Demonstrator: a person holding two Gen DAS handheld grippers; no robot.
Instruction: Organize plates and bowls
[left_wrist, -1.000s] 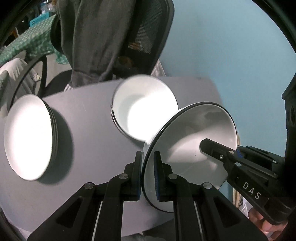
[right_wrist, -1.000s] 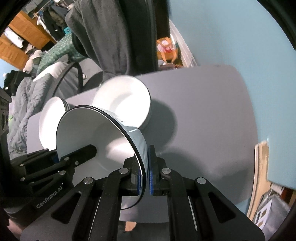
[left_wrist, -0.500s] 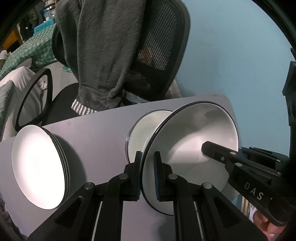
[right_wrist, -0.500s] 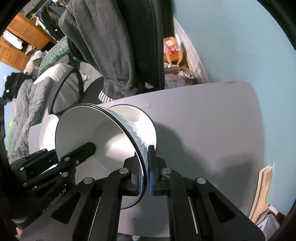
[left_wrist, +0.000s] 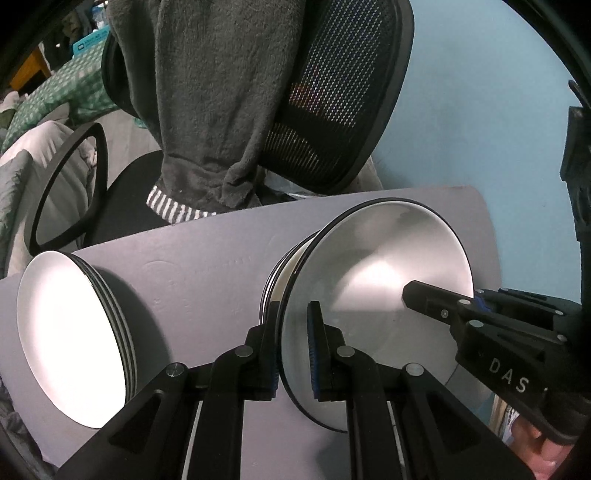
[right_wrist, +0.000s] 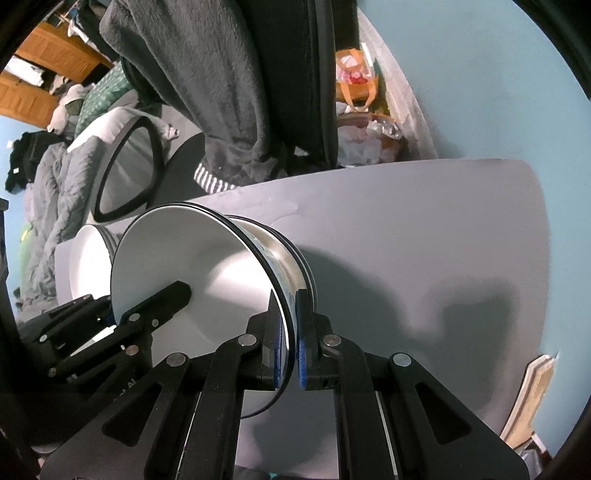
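**Both grippers clamp one bowl above the bowl stack**

A white bowl (left_wrist: 373, 295) with a thin black rim is held by both tools at once. The left gripper (left_wrist: 293, 354) is pinched tight on the bowl's near-left rim, one blue-padded finger inside the bowl and the other outside the wall. The right gripper (right_wrist: 288, 343) is closed just as tightly on the opposite rim, again with one pad on the inner face and one on the outer wall. In the left wrist view the right gripper's black finger reaches in over the bowl's right side; in the right wrist view the left gripper shows at the bowl's left side.

The held bowl has nothing in it. It sits directly over the stack of bowls (left_wrist: 284, 273) on the grey table (left_wrist: 207, 266), its lower part lying within the top bowl's mouth; whether it is fully seated or only close, the views do not settle. In the right wrist view the stacked rims (right_wrist: 301, 266) show as dark bands just beyond the held bowl's wall.

To the left, well apart from the bowls, a stack of white plates (left_wrist: 70, 336) with dark edges lies on the same table, its top plate bare.

Beyond the table's far edge stands a black mesh office chair (left_wrist: 343, 103) with a dark grey garment (left_wrist: 210, 96) draped over its back. A pale blue wall (left_wrist: 480, 110) rises on the right.
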